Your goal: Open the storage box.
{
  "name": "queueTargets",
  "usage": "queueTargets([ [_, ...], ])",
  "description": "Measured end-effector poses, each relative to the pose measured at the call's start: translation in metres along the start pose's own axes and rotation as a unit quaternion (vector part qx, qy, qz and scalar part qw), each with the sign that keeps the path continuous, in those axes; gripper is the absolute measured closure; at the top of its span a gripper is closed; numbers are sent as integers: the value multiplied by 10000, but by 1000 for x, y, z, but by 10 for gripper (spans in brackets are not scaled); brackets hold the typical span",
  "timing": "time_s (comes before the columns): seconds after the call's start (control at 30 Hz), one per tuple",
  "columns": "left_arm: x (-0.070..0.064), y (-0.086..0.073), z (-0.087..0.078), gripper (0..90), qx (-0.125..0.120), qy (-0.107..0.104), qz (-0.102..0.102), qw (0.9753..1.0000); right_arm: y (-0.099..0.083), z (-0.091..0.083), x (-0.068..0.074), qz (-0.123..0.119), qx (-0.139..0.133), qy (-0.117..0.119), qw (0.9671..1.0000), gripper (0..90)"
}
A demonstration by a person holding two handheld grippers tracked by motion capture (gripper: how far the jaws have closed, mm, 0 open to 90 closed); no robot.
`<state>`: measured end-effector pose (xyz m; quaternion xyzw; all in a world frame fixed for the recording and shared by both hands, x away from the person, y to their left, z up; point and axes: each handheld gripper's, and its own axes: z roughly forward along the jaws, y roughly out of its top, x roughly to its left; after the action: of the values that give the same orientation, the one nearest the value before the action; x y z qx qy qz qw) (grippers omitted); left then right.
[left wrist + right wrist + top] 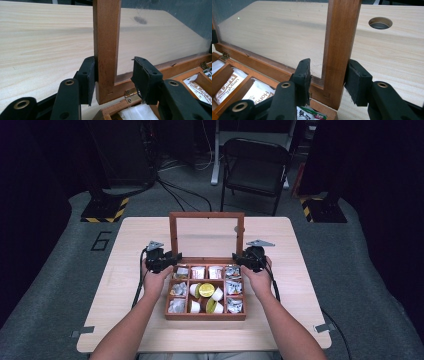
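Nearest the high camera, the person's forearms enter from 6 o'clock and run up to a wooden box (205, 316) at the centre of the surface (290, 245). Its compartments hold sachets and small cups. The glazed lid (173, 232) stands upright at the box's 12 o'clock edge, hinged there.

The left gripper (165, 260) straddles the lid's left post near its foot. In the left gripper view its jaws are part open: one pad (90, 82) lies against the post (106, 45), the other stands clear over the glass, so nothing is clamped. The right gripper (242, 259) straddles the right post (339, 50) likewise; one pad (358, 80) seems to touch the wood (contact is hard to confirm), the other sits just off the pane.

Probable risks:
- Unequal closing or pull would twist the frame and strain the hinges (130, 93).
- An inner pad pressing on glass rather than wood could slip or load the pane.
- A loose grip could let the lid drop onto the box.
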<state>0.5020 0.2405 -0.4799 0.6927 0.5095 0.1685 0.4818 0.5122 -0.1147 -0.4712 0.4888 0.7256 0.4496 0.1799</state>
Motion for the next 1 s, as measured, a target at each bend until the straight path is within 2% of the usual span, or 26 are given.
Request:
queueTargets([
  [0.7,2,-2,7,563,24,109,-3,9999,0,5,0,241,24,-82,9997,554],
  [0.8,3,-2,9,565,-6,70,-131,9999,-1,6,-1,291,29,-93,9995,552],
  [1.0,6,-3,10,565,18,28,-182,9998,-1,8,-2,400,53,-91,9991,549],
])
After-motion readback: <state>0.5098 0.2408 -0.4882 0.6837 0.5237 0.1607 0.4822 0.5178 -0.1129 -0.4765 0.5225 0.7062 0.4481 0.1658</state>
